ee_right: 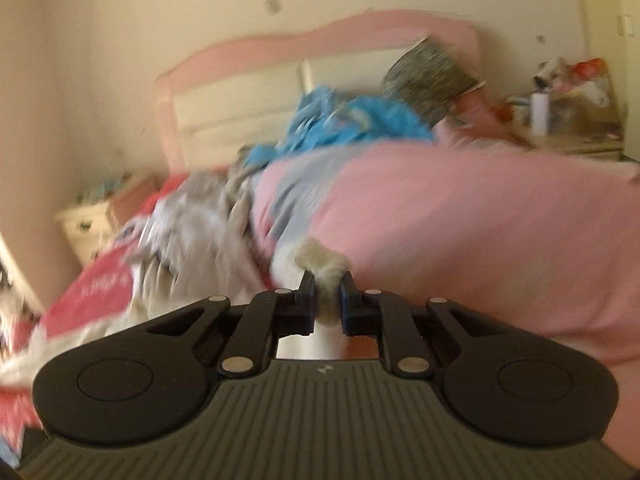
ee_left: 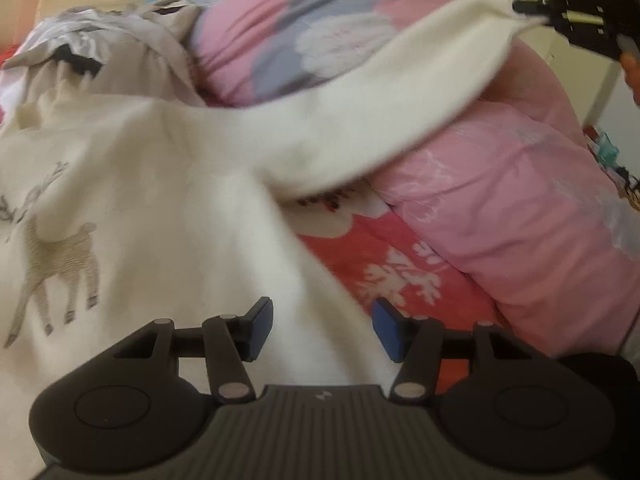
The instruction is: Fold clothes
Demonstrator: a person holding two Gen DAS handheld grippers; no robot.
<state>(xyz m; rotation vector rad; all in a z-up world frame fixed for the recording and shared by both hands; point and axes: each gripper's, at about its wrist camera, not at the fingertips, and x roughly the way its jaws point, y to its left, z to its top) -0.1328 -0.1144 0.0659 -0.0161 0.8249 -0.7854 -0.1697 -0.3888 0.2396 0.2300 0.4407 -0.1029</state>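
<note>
Right hand-held gripper is clamping the cream deer-print sweater's sleeve; left hand-held gripper is hovering apart above it.

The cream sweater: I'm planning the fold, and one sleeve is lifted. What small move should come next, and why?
Probably carry the sleeve across the cream sweater's body and lay it down. The right hand-held gripper is shut on the cuff and holds it over the pink quilt, while the left hand-held gripper is open over the body, holding nothing.
</note>
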